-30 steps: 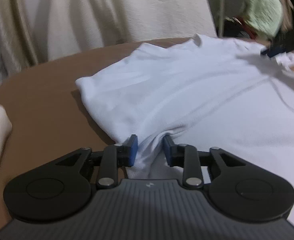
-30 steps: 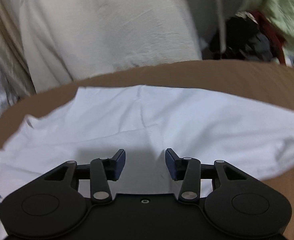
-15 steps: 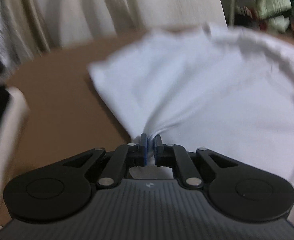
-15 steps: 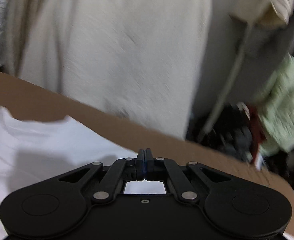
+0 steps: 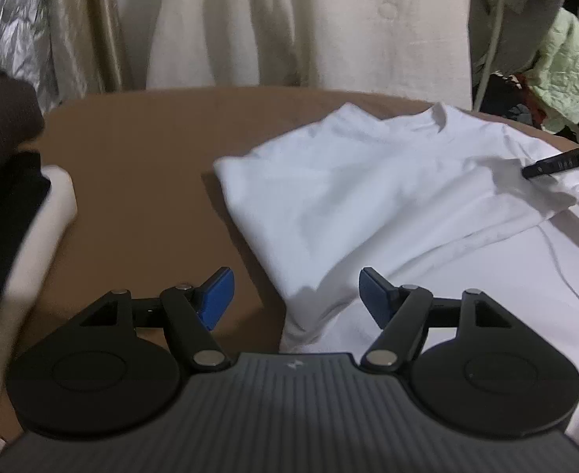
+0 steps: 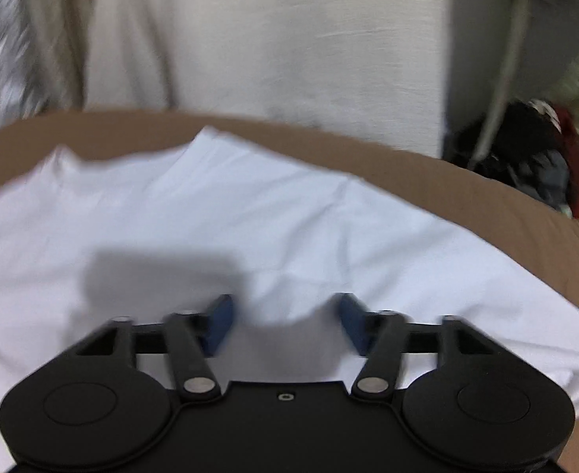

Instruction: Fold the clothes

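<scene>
A white T-shirt [image 5: 388, 205] lies on the brown table [image 5: 139, 165], its left side folded over onto the body, collar at the far edge. My left gripper [image 5: 295, 295] hovers over the shirt's near left corner; its jaws are opening, and a fold of cloth lies between the blue pads without being pressed. In the right wrist view the same shirt [image 6: 250, 213] fills the table [image 6: 486, 197]. My right gripper [image 6: 285, 323] is just above it, jaws opening, with a raised crease of cloth between the pads but untouched. A black finger [image 5: 557, 163] of the right gripper shows at the right in the left wrist view.
Cream curtains [image 5: 309, 23] hang behind the table. A dark and white folded stack [image 5: 17, 197] sits at the left edge. A pale green cloth [image 5: 565, 75] and dark clutter [image 6: 526, 157] pile up at the far right, off the table.
Both grippers pinched the shirt half a second ago and have since let go and spread. The shirt's left side now lies folded over, and the left gripper has lifted back a little.
</scene>
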